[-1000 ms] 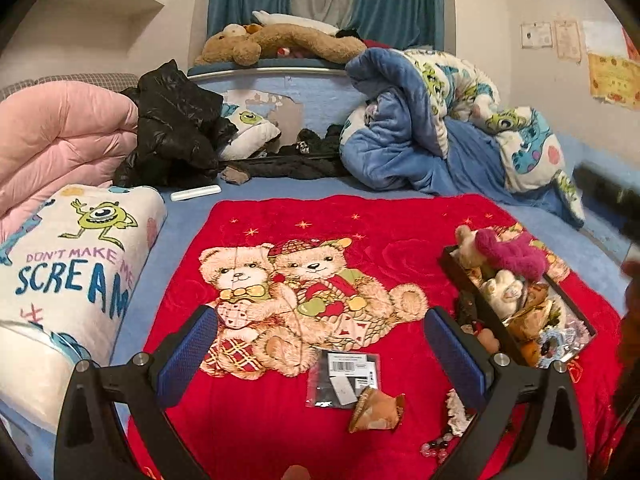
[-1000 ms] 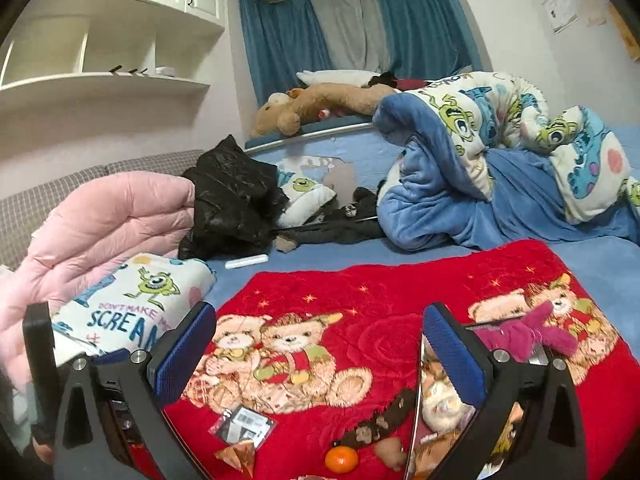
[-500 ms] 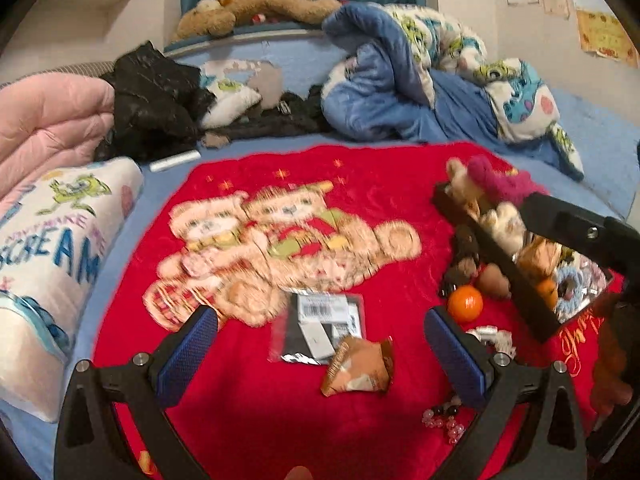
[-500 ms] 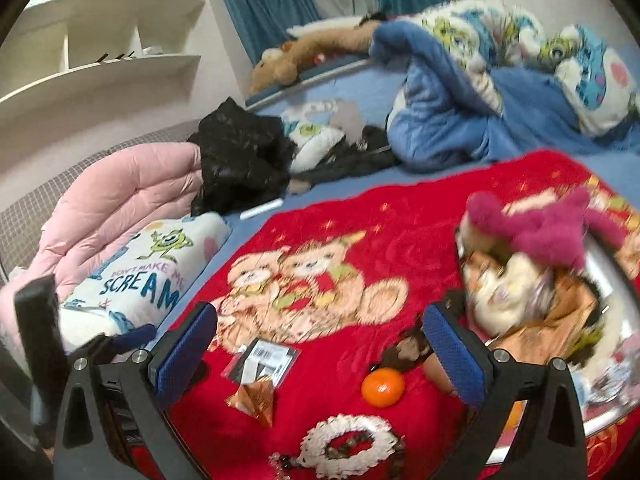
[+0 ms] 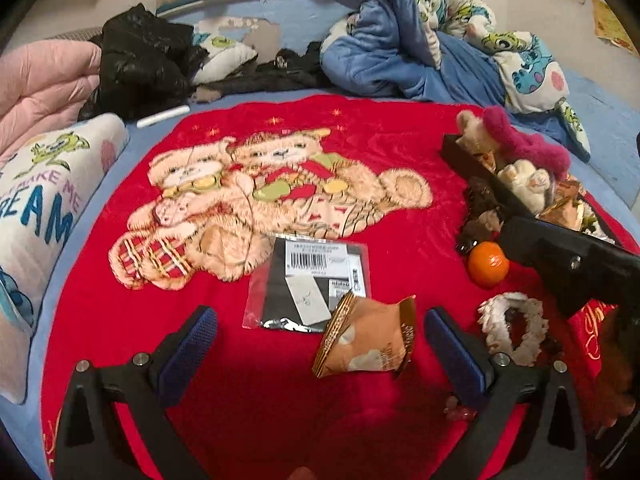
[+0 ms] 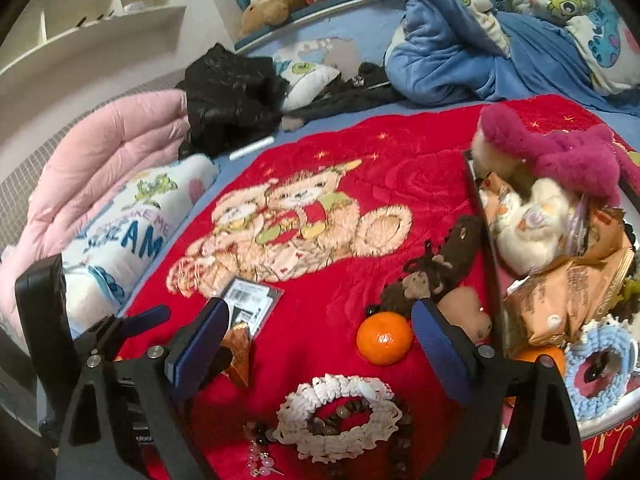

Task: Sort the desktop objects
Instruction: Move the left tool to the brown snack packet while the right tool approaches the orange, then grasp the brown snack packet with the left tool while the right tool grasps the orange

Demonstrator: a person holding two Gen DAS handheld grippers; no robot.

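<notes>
Loose items lie on a red teddy-bear blanket (image 5: 280, 132). My left gripper (image 5: 320, 348) is open and empty, just above a brown snack packet (image 5: 366, 340) and a clear bag with a barcode label (image 5: 308, 280). My right gripper (image 6: 320, 344) is open and empty, low over an orange (image 6: 384, 338) and a white crochet ring (image 6: 340, 412). The orange (image 5: 488, 266) and ring (image 5: 514, 328) also show in the left wrist view. A brown plush (image 6: 436, 272) lies beside a tray (image 6: 486, 240) full of plush toys and packets.
A pink plush (image 6: 560, 152) tops the tray, with a blue crochet ring (image 6: 604, 364) at its near end. Beads (image 6: 260, 456) lie near the front. A Monsters pillow (image 5: 36, 200), pink duvet (image 6: 100, 168), black jacket (image 5: 144, 56) and blue bedding (image 5: 420, 52) surround the blanket.
Both grippers have dropped and tilted down towards the blanket. The snack packet now sits between the left fingers' line; the orange and white ring have come close under the right gripper.
</notes>
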